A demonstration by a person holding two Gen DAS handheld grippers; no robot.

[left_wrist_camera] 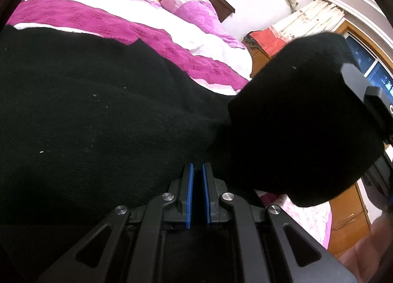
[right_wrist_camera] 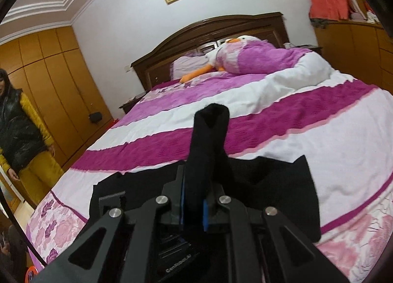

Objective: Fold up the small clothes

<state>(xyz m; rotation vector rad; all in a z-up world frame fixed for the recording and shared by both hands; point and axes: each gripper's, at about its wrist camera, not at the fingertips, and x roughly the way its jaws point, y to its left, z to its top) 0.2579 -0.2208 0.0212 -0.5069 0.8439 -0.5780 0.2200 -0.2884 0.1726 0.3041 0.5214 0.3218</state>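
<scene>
A black garment (left_wrist_camera: 98, 111) lies spread on the striped pink and white bed cover (left_wrist_camera: 172, 44). My left gripper (left_wrist_camera: 197, 165) rests low on it. Its blue pads are shut to a narrow slit filled with black cloth. My right gripper (right_wrist_camera: 199, 177) is shut on a fold of the same garment (right_wrist_camera: 282, 184). That fold (right_wrist_camera: 208, 140) stands up between the pads as a thick black flap. In the left wrist view the lifted flap (left_wrist_camera: 294, 111) hangs at the right and drapes over the right gripper's body (left_wrist_camera: 368, 91), hiding its fingers.
A plush duck (right_wrist_camera: 235, 54) and pillows lie by the dark wooden headboard (right_wrist_camera: 208, 30). A person in a black vest (right_wrist_camera: 22, 123) stands at the left, beside the wooden wardrobe (right_wrist_camera: 49, 74). The bed's floral edge (right_wrist_camera: 61, 224) is near the garment's left end.
</scene>
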